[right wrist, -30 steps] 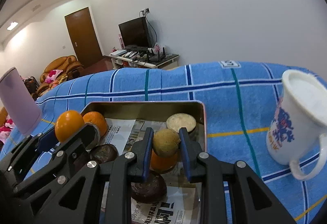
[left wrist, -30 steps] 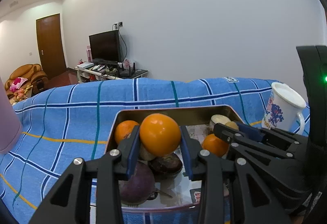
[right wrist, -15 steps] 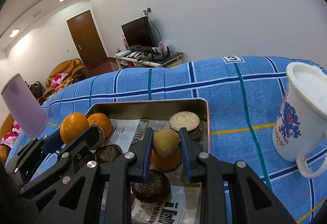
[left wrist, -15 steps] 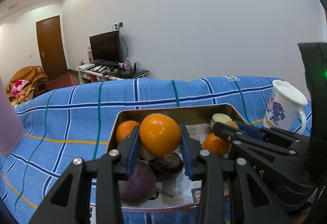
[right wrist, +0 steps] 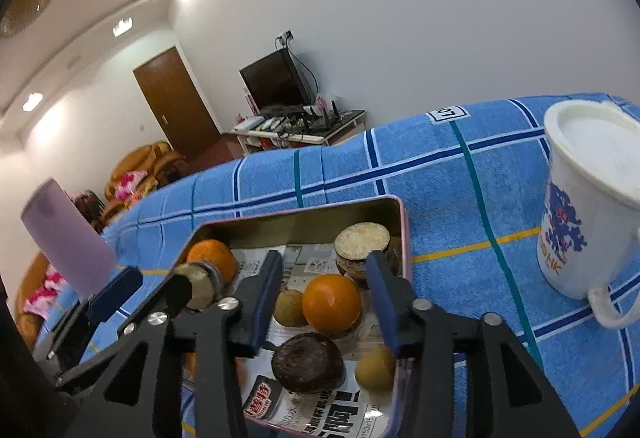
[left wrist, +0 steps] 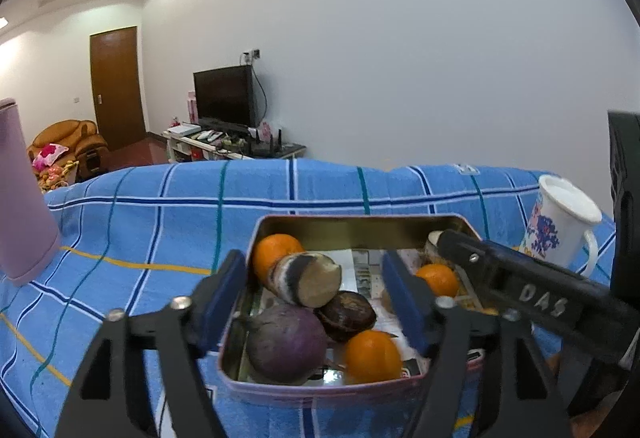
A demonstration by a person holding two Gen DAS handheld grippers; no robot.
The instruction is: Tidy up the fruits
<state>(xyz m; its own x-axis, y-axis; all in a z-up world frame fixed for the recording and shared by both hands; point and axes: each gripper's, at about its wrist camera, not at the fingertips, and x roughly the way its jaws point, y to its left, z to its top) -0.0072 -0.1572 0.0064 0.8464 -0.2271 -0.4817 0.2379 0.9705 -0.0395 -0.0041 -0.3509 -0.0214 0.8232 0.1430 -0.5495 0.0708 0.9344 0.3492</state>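
I had both sets of tongs over the tin, which sat on the blue checked cloth. The left gripper was opening with nothing pinched; an orange lay in the tin's near end below it. The right gripper was opening too, gripping nothing, its pads apart either side of another orange and a brown fruit inside the tin. A white mug stood right of the tin.

Both rigs match: left hand-held gripper and right hand-held gripper are black frames, blue pads, silver screws, "DAS" embossed.
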